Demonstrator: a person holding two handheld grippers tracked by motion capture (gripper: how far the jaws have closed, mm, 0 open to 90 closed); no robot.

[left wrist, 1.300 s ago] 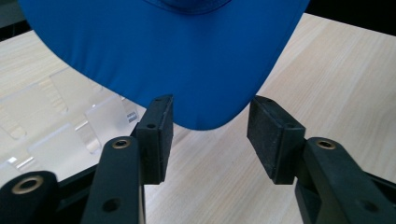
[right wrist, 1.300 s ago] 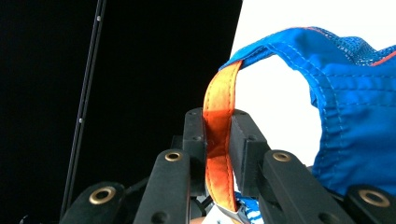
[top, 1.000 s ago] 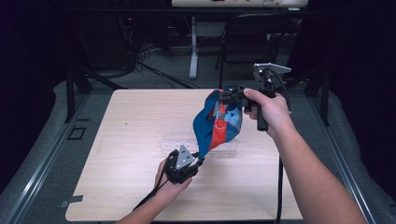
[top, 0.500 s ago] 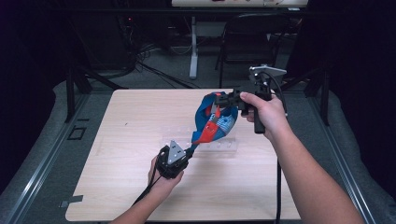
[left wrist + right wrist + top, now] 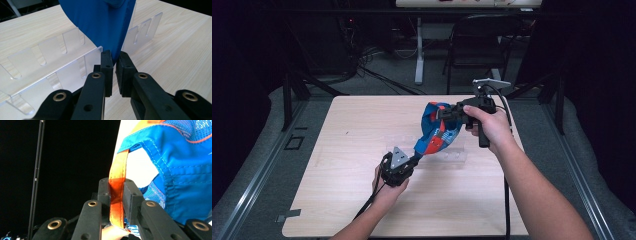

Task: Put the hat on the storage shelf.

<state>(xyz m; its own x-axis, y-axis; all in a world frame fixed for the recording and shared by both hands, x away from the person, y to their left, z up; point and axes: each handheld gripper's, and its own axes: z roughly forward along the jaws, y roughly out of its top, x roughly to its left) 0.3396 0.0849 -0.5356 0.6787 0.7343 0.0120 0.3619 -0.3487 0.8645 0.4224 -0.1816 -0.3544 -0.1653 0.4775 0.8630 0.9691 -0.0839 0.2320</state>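
Observation:
A blue and orange fabric item (image 5: 436,134) with mesh panels hangs stretched between my two grippers above the table. My left gripper (image 5: 414,159) is shut on its lower blue corner (image 5: 105,22), just above a clear slotted acrylic rack (image 5: 72,65). In the left gripper view, my left gripper (image 5: 113,62) pinches the tip of that corner. My right gripper (image 5: 443,114) holds the upper end, raised at the back right. In the right gripper view, my right gripper (image 5: 116,192) is shut on the orange strap (image 5: 118,170), with the blue mesh fabric (image 5: 180,170) to its right.
The clear acrylic rack (image 5: 456,156) lies flat on the light wooden table (image 5: 342,150), under the fabric. A chair (image 5: 472,45) and a table leg (image 5: 418,55) stand on the floor beyond the far edge. Bare table surface lies to the left and front.
My left gripper has shifted left and a little farther away with the fabric corner. The right hand moved slightly left, and the fabric now stretches more diagonally.

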